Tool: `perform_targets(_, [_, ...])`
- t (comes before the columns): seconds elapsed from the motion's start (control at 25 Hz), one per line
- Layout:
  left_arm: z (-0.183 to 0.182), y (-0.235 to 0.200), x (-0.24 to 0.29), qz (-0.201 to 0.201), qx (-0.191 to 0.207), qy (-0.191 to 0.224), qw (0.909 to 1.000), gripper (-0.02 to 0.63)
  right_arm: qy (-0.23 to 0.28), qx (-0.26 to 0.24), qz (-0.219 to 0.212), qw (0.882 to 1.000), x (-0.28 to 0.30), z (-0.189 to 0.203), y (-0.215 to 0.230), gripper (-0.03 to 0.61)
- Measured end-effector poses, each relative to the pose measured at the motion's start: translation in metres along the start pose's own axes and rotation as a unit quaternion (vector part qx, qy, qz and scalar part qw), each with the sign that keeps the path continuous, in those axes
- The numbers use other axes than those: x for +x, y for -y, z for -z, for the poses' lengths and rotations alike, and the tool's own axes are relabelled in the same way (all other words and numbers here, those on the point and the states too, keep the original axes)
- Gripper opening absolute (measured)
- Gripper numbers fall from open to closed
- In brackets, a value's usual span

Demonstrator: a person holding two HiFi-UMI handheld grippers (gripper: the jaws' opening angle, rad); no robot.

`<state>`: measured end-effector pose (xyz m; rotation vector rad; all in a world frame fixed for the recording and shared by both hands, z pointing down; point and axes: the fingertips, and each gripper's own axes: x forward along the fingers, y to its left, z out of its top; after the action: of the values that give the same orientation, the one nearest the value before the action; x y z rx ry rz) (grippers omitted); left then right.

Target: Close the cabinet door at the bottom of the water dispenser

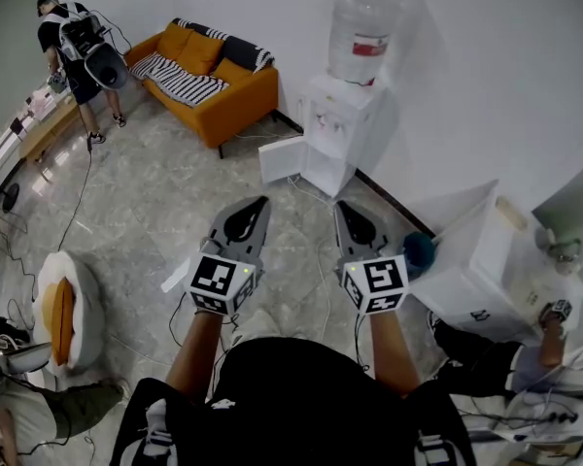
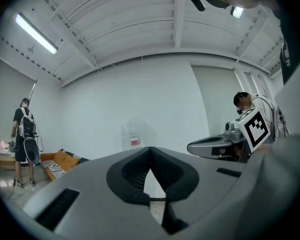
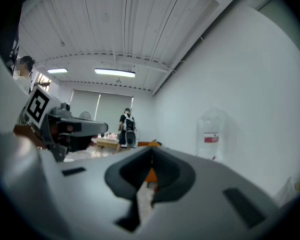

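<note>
Now, nearest first: the left gripper (image 1: pixel 260 204) has its jaws fully together with nothing between them. The right gripper (image 1: pixel 342 206) is likewise closed and empty. We carry both side by side, level, noses aimed at the dispenser (image 1: pixel 348 115). Both are well short of it, with bare floor (image 1: pixel 175 202) between.

Our reading of why: shutting a door needs no grasp, so closed jaws make a blunt pusher. Holding the pair ahead leaves either one ready for the push. We judge this the approach step, with no contact yet.

Next, the door (image 1: pixel 280 160). It is at the dispenser's foot, on its sofa side, hanging open. The panel stands upright, attached by the edge nearest the dispenser. It is swung wide, so its free edge points away from the dispenser toward the sofa (image 1: pixel 209 71). Its broad face looks roughly our way. The hinge line is vertical. The panel looks about as wide as tall, so we cannot call a long axis with confidence. The open compartment (image 1: pixel 328 171) sits just beside it.

As we judge it, the push goes on the free edge, sweeping back toward the dispenser's front. The left gripper is on the door's side.

Farthest, the bottle (image 1: pixel 361 29) tops the dispenser.
</note>
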<state>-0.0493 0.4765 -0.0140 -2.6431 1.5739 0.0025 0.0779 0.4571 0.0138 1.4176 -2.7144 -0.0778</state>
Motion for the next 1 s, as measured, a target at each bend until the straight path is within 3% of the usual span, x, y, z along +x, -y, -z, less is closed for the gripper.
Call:
perform_targets(0.4, [0.009, -0.003, 0.024, -0.002, -0.01, -0.006, 0.9999, 0.011, -0.008, 0.007, 0.008, 1.0, 0.007, 0.012, 0.025, 0.034])
perform_targets(1.0, [0.03, -0.077, 0.105, -0.003, -0.025, -0.02, 0.9995, 0.011, -0.025, 0.008, 0.006, 1.0, 0.105, 0.022, 0.062, 0.034])
